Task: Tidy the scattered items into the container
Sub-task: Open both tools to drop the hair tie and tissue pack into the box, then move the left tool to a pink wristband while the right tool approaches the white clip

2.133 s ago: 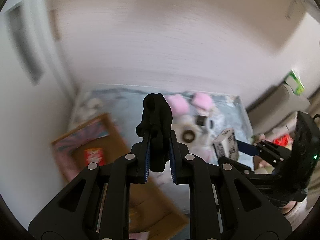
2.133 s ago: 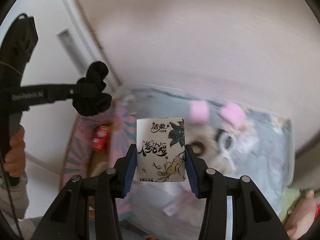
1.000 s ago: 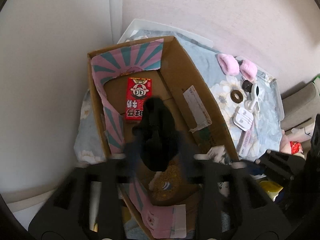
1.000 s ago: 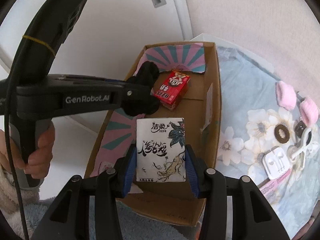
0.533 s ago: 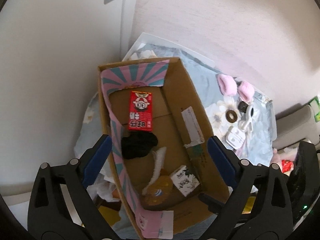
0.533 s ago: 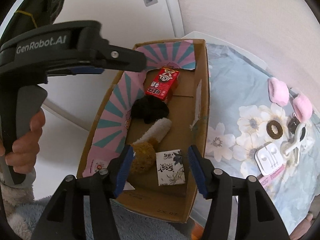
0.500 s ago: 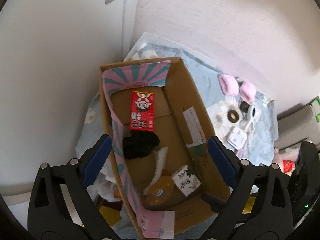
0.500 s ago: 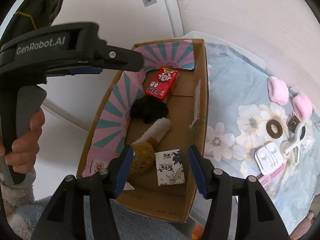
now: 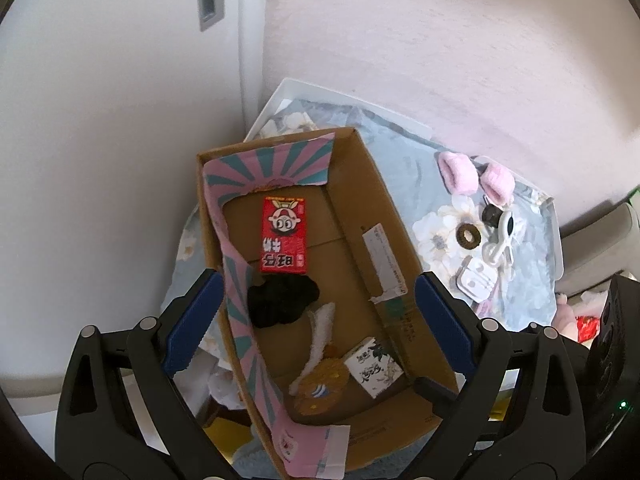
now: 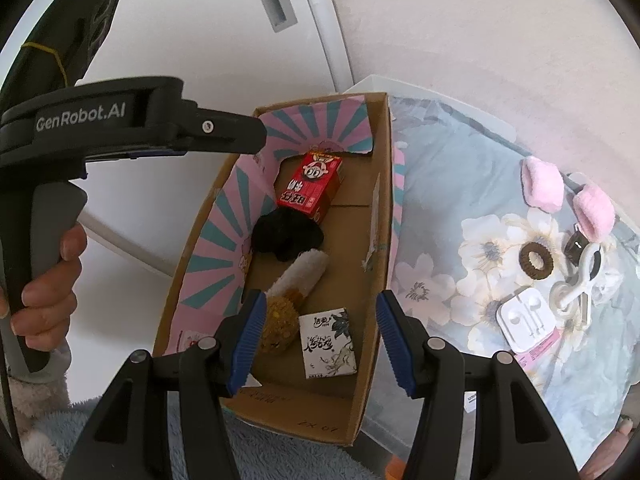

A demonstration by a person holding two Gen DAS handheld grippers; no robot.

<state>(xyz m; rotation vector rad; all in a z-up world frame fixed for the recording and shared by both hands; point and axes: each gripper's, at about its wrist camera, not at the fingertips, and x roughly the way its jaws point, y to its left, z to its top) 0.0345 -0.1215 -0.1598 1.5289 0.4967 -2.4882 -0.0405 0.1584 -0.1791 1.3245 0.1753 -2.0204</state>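
An open cardboard box (image 9: 384, 204) (image 10: 382, 184) holds a red snack carton (image 9: 283, 235) (image 10: 310, 188), a black scrunchie (image 9: 282, 299) (image 10: 286, 238), a white-and-brown plush toy (image 9: 320, 364) (image 10: 292, 292) and a white tissue pack (image 9: 372, 366) (image 10: 328, 342). My left gripper (image 9: 316, 328) is open and empty above the box. My right gripper (image 10: 320, 340) is open and empty above the tissue pack. On the floral cloth lie pink fluffy clips (image 9: 460, 174) (image 10: 544, 184), a brown hair tie (image 9: 468, 236) (image 10: 534, 260), a white claw clip (image 9: 500, 240) (image 10: 576, 280) and an earphone case (image 9: 478, 280) (image 10: 526, 318).
The floral cloth (image 9: 404, 152) (image 10: 452, 160) covers a white table that ends at the pink wall. A white door (image 9: 100, 120) stands left of the box. My left gripper's body and the hand holding it (image 10: 44, 280) fill the left of the right wrist view.
Both grippers have opened: the black scrunchie and the tissue pack have dropped into the box. In the last half second both grippers have barely moved.
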